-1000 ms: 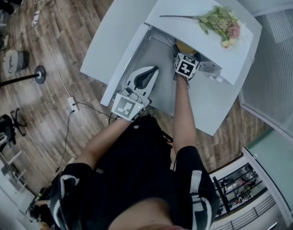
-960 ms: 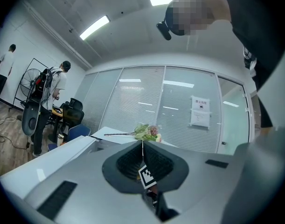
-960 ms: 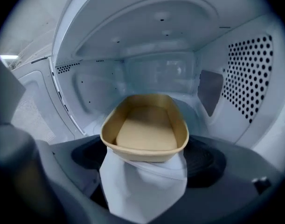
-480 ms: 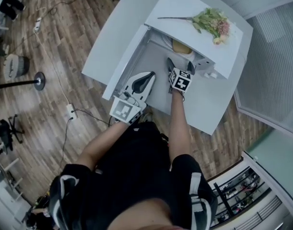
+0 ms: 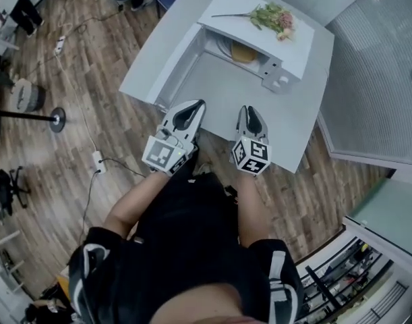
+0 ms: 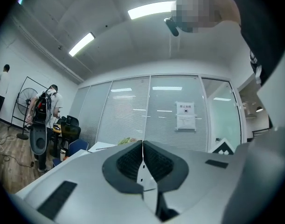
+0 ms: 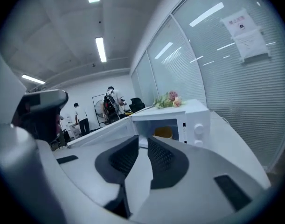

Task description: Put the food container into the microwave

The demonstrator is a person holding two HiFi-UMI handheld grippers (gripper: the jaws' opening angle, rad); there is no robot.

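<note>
The yellow food container [image 5: 243, 52] sits inside the white microwave [image 5: 286, 49], whose door [image 5: 175, 63] hangs open to the left. It also shows through the opening in the right gripper view, container [image 7: 163, 132] in microwave [image 7: 189, 120]. My right gripper [image 5: 249, 110] [image 7: 142, 138] is drawn back over the table's near part, well short of the microwave. Its jaws have just been closing and stand a narrow gap apart with nothing between them. My left gripper [image 5: 197, 103] [image 6: 142, 143] hovers beside it, shut and empty.
A bunch of flowers [image 5: 273, 15] lies on top of the microwave. The white table [image 5: 293, 133] ends just in front of the person's body. A glass partition with blinds [image 5: 374, 79] runs along the right. People [image 6: 46, 106] and chairs stand far off to the left.
My right gripper came out of the microwave and back toward the person, leaving the container inside. My left gripper also pulled back from the door. Both now sit higher.
</note>
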